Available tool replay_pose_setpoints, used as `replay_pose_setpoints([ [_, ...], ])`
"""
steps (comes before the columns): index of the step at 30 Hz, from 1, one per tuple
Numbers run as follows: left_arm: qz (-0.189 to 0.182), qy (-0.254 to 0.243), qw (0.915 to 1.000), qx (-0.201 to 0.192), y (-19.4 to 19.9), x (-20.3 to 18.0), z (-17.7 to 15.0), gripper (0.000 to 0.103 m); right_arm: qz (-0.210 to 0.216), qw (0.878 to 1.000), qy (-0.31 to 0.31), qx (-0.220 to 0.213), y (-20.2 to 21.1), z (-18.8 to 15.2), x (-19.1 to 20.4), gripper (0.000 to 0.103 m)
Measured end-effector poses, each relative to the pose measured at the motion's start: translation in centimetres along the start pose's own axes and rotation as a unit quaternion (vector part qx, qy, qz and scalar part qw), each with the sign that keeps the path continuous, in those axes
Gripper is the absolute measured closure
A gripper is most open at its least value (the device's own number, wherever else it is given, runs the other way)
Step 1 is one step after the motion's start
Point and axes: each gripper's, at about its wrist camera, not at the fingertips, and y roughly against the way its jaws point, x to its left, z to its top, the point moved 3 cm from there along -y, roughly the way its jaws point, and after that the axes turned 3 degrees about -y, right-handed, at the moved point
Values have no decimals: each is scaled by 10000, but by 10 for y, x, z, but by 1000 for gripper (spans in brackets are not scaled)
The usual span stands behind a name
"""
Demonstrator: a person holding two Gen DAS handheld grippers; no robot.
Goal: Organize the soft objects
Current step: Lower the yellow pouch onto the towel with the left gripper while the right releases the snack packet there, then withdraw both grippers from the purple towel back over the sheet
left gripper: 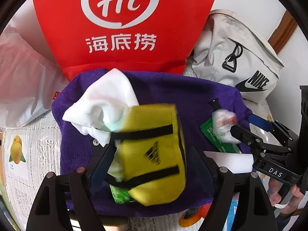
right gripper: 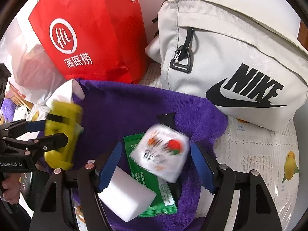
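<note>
A purple towel (left gripper: 192, 100) (right gripper: 125, 105) lies spread on the table with soft items on it. My left gripper (left gripper: 152, 159) (right gripper: 48, 130) stands open around a blurred yellow pouch with black straps (left gripper: 154, 154) (right gripper: 63, 134); a gap shows on its right side. A white cloth (left gripper: 104, 104) lies behind the pouch and a green pack (left gripper: 119, 194) under it. My right gripper (right gripper: 156, 163) (left gripper: 248, 127) is open, with a blurred white packet (right gripper: 161, 154) (left gripper: 223, 127) between its fingers, over a green sachet (right gripper: 163, 192) and a white sponge block (right gripper: 127, 196).
A red paper bag (left gripper: 123, 28) stands behind the towel, a white Nike bag (right gripper: 231, 57) to its right, a plastic bag (left gripper: 19, 77) to its left. A black strap piece (right gripper: 166, 118) lies on the towel. The tablecloth (right gripper: 259, 154) has a fruit print.
</note>
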Motion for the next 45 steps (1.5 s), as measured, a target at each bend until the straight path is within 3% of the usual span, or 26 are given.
replay_pose_setpoints([
  [10,-17,35,10000,-54,19,1,-4,23,-9,10000,-4,-91,18,-3,2,27],
  [22,8,33,9996,-292,70,-1,-30,23,-16,9993,-71,-374,79,-31,16,27],
  [33,-36,-32,9985,-536,126,-11,-84,23,55,9982,-12,-596,140,-76,36,27],
  [45,56,39,9988,-475,148,-13,-155,23,171,9977,-37,-653,180,-140,48,27],
])
